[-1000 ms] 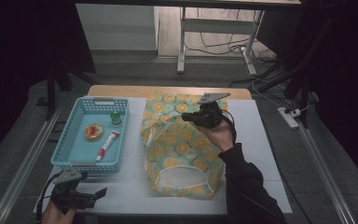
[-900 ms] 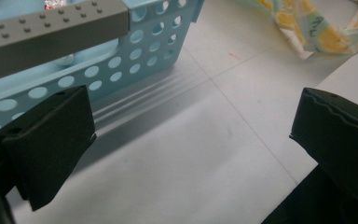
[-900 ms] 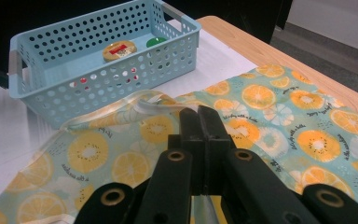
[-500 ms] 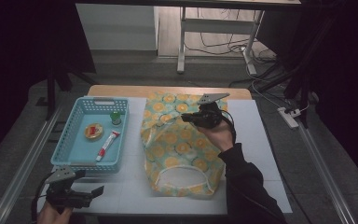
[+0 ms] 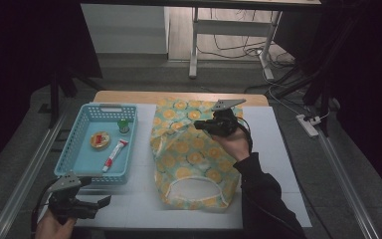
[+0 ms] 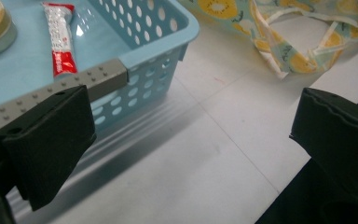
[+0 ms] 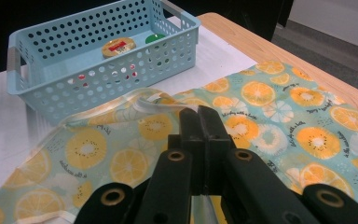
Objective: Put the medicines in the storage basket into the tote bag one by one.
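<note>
A cloth bag printed with orange and lemon slices lies flat on the white mat, its open mouth toward the near edge. My right gripper hovers over the bag's far half and points left. In the right gripper view its jaws stand pressed together at a raised fold of the cloth, shut on it. My left gripper sits low at the table's near left corner, in front of the blue basket. It is open, with nothing between its jaws.
The basket holds a red-and-white tube, a round tin and a small green-capped bottle. The mat is bare to the right of the bag. A wooden table edge runs along the back.
The left gripper has shifted a little at the near left corner. The right gripper and the bag have stayed where they were.
</note>
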